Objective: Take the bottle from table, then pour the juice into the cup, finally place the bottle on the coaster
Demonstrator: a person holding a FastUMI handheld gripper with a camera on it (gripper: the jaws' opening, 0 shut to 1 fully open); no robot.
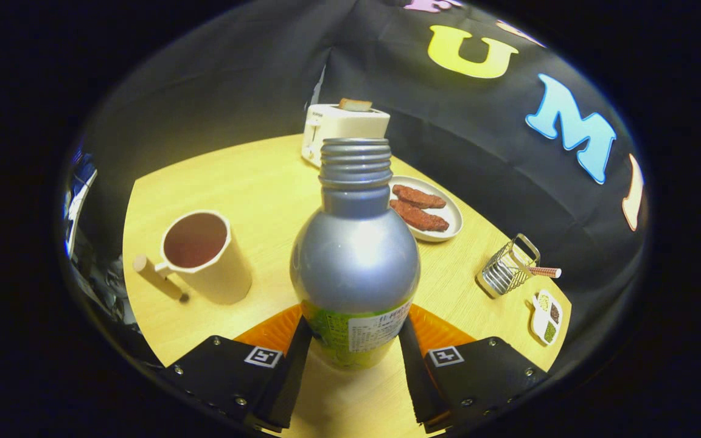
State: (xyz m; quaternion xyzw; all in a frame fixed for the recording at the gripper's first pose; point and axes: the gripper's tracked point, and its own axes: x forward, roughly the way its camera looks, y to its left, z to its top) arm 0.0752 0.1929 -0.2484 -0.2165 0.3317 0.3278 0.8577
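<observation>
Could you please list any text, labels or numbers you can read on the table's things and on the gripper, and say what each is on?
Bottle, white panel of its label: printed lines, too small and blurred to read.
Fingers: a square black-and-white marker on each; a pattern, no words.
Toaster, cup: no text I can make out.
The gripper is shut on the bottle.

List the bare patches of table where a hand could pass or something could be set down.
Bare wood lies between the cup and the toaster, and between the plate and the wire rack. It is crowded near the fingers: the gripper is closed on the bottle over the orange coaster, and the small dish sits beside the rack.
</observation>
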